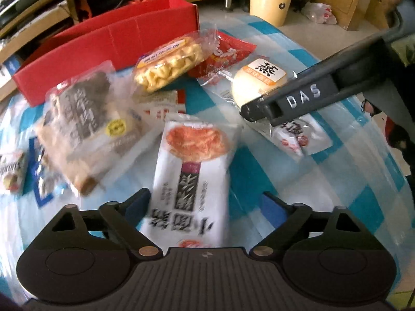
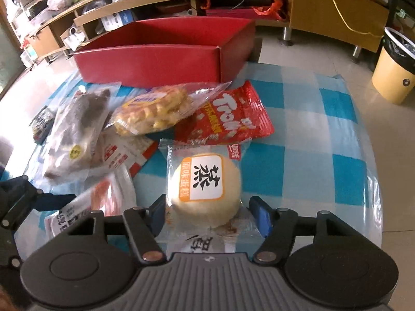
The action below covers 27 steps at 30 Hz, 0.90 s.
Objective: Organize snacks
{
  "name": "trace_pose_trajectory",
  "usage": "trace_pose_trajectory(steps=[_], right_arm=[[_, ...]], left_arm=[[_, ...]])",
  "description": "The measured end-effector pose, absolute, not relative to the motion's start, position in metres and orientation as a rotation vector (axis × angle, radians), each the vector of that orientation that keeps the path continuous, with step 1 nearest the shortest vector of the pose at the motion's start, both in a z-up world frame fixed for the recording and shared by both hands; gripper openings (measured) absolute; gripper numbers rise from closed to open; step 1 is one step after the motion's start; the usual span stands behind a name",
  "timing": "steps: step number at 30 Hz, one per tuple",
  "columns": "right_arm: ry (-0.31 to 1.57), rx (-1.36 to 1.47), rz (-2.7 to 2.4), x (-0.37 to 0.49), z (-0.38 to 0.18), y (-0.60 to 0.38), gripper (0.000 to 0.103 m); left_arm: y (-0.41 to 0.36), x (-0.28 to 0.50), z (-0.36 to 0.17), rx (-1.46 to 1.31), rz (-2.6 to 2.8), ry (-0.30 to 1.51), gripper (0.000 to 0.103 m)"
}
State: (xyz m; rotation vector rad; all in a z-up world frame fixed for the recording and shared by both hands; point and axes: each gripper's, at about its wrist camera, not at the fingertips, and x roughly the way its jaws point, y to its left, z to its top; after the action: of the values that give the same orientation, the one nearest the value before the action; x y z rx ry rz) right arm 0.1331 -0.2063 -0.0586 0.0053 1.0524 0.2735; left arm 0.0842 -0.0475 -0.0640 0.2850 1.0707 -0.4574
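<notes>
On the checked tablecloth (image 1: pixel 337 181), open left tongs (image 1: pixel 207 204) straddle the white packet (image 1: pixel 192 178), lengthwise away; right tongs (image 2: pixel 207 207) unclenched around the bun (image 2: pixel 205 189)

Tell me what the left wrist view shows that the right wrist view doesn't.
Only the left wrist view: the left gripper straddling the white noodle packet, and a small packet at the far left edge.

Only the right wrist view: the right gripper around the steamed cake, and the inside wall of the red box.

Both: the red box, the cake, the yellow waffle bag, the red Tron packet, the checked tablecloth and the yellow bin.
</notes>
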Motion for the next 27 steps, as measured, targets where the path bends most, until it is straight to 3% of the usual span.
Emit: trace_pose_trajectory(steps=[3, 5, 8, 15, 27], right_arm=[[1.044, -0.026, 0.294, 0.116, -0.054, -0.205, 0.063], [1.046, -0.016, 0.312, 0.102, -0.049, -0.208, 0.063], [1.041, -0.014, 0.319, 0.082, -0.043, -0.212, 0.063], [1.031, 0.037, 0.288, 0.056, -0.037, -0.234, 0.063], [1.01, 0.066, 0.253, 0.072, -0.035, -0.246, 0.063]], left_arm=[[-0.039, 0.072, -0.055, 0.205, -0.456, 1.112, 0.077], [-0.034, 0.063, -0.054, 0.154, -0.445, 1.133, 0.077], [-0.029, 0.051, -0.051, 0.147, -0.406, 1.128, 0.079], [-0.044, 0.065, -0.041, 0.125, -0.323, 1.06, 0.096], [-0.059, 0.089, -0.073, 0.143, -0.147, 1.068, 0.103]])
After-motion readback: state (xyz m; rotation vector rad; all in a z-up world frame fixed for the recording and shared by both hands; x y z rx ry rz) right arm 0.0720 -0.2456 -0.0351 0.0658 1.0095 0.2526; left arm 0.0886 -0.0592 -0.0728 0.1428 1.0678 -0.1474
